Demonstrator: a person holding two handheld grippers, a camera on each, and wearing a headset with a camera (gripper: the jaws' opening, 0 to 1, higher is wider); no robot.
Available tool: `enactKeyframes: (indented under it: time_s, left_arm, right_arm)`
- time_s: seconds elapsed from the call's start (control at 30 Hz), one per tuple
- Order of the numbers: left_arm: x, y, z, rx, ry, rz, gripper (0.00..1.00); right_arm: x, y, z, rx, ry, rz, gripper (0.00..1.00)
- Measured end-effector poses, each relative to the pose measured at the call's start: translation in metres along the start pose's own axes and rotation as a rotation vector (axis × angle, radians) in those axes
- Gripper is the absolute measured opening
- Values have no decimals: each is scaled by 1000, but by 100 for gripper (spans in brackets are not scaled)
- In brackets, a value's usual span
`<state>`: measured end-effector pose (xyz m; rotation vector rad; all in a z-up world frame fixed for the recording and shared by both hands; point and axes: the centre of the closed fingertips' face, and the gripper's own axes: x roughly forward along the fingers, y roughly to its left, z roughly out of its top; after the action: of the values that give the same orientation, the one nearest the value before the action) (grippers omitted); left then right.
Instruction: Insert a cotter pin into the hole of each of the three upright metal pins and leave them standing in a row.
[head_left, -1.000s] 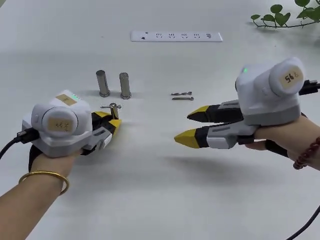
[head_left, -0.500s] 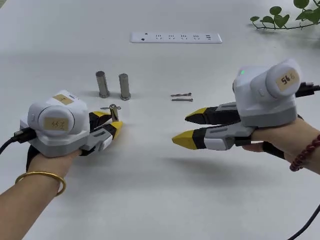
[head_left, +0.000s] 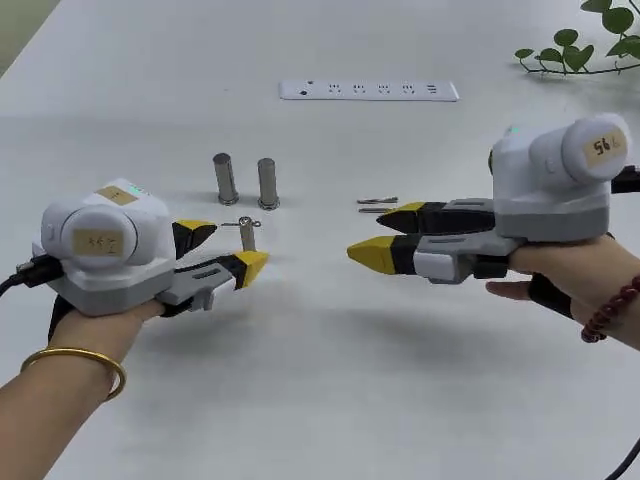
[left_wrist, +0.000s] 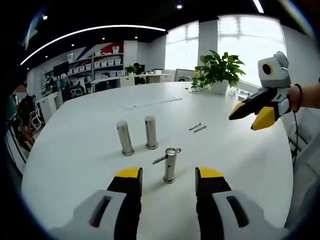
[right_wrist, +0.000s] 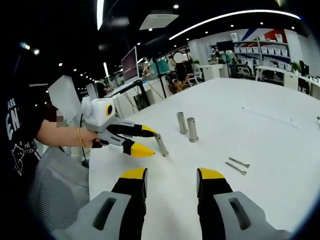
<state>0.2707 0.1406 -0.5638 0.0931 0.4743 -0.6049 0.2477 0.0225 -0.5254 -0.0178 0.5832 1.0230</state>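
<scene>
Just ahead of the left claw (left_wrist: 169, 173), jaws spread and clear of it: post (left_wrist: 170, 164) standing free, cotter (left_wrist: 161, 158) through its hole. Beyond, two bare posts (left_wrist: 125, 138) awaiting theirs. Off the parted right claw (head_left: 385, 235), spare cotters (head_left: 377, 205), handy for pickup.

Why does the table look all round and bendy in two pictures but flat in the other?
Left gripper view: the fisheye lens bends the table round. Right gripper view: same bending, with glaring ceiling lights. Head view: no bending, soft shadows under the left hand-held gripper.

Open-plan office, desk monitor (right_wrist: 132, 64), storage shelves (left_wrist: 102, 64), potted plant (left_wrist: 218, 72)
</scene>
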Motion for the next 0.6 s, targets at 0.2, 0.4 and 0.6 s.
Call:
enactKeyframes:
  time_s: [0.2,0.4,0.6]
  left_arm:
    - [-14,-2,4,12,3,10,51]
    - [-23,-11,7,2,-9,-9,60]
    - [-31,-14,12,-25,-28,-6,67]
  right_arm:
    - [8,-6,12,-12,-17,-14,34]
    - [19,-15,26,-14,-55,-40,34]
    - [35,-19,34,-23,-72,-50,36]
